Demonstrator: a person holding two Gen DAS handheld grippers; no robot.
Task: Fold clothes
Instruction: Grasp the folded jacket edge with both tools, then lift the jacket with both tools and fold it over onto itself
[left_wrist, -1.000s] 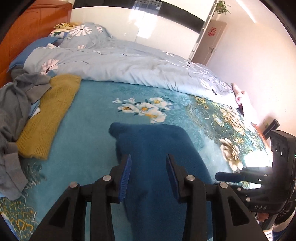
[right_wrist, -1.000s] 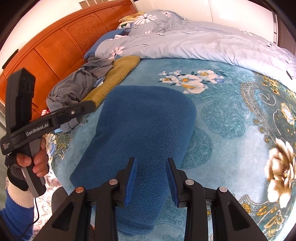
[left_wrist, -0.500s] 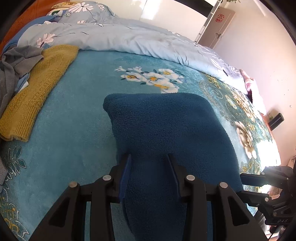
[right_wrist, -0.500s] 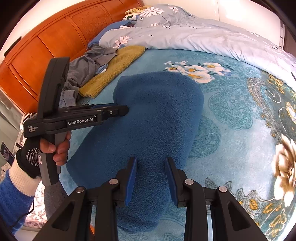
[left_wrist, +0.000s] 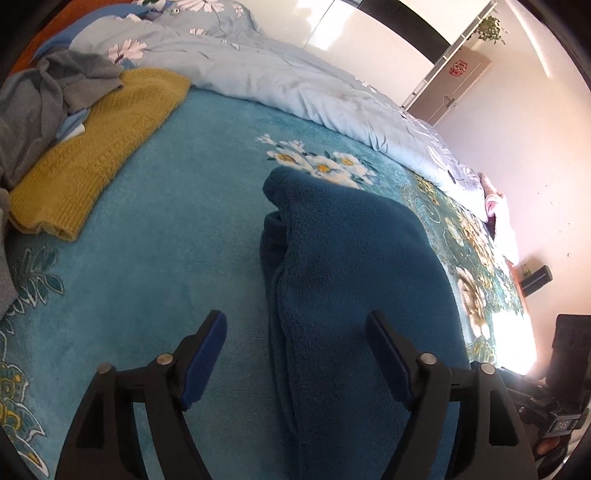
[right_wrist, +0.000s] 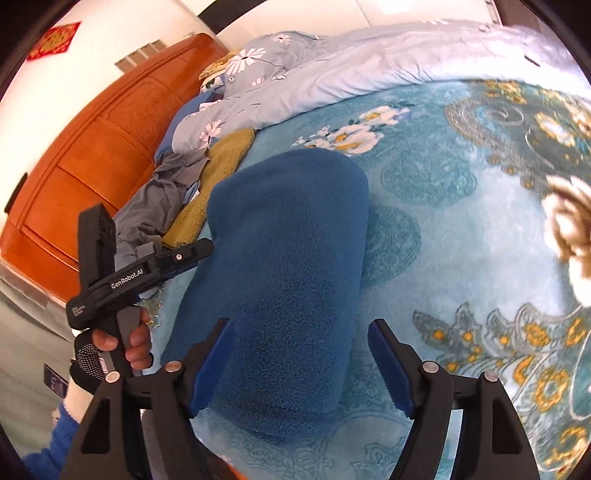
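A dark blue fleece garment (left_wrist: 354, 280) lies folded into a long strip on the teal floral bedspread (left_wrist: 177, 229). My left gripper (left_wrist: 295, 354) hovers over its near left edge with jaws opening, pads clear of the cloth. The same fleece (right_wrist: 288, 251) fills the middle of the right wrist view, where my right gripper (right_wrist: 299, 358) stands over its near end, jaws opening wide; the fleece lies between the pads without being pinched. The left gripper (right_wrist: 184, 256) shows at the fleece's left side, held by a gloved hand (right_wrist: 110, 347).
A folded mustard knit (left_wrist: 99, 155) and a crumpled grey garment (left_wrist: 40, 103) lie at the left of the bed. A pale blue flowered duvet (left_wrist: 280, 85) is bunched along the far side. An orange wooden headboard (right_wrist: 85, 147) stands behind.
Both grippers went from narrow to wide open, letting go of the blue fleece, which now lies flat on the bed. Both dropped lower and rolled.
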